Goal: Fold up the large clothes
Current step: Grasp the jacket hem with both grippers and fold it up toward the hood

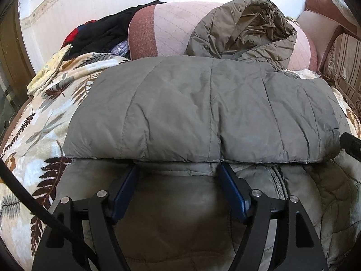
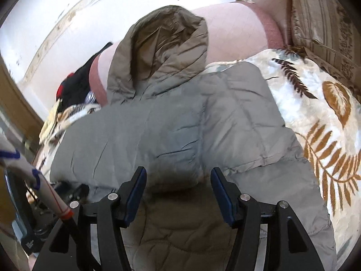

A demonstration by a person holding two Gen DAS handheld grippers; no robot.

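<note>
A grey-green quilted hooded jacket (image 1: 203,108) lies on a leaf-patterned blanket, its lower part folded up over the body. The hood (image 1: 248,29) rests open against a pink bolster. My left gripper (image 1: 178,168) stands open at the folded edge; its blue fingertips (image 1: 222,169) reach just under that edge and the pads press on nothing. In the right wrist view the same jacket (image 2: 180,124) fills the middle. My right gripper (image 2: 178,172) is open around a rounded bulge of the fold (image 2: 176,176), with a gap beside the right pad.
The blanket (image 1: 45,117) covers a sofa seat with the pink bolster (image 1: 167,29) behind. Dark and red clothes (image 1: 101,31) are piled at the back left. A striped cushion (image 2: 320,18) sits at the right. A person's white glove with blue stitching (image 2: 20,164) shows at the left.
</note>
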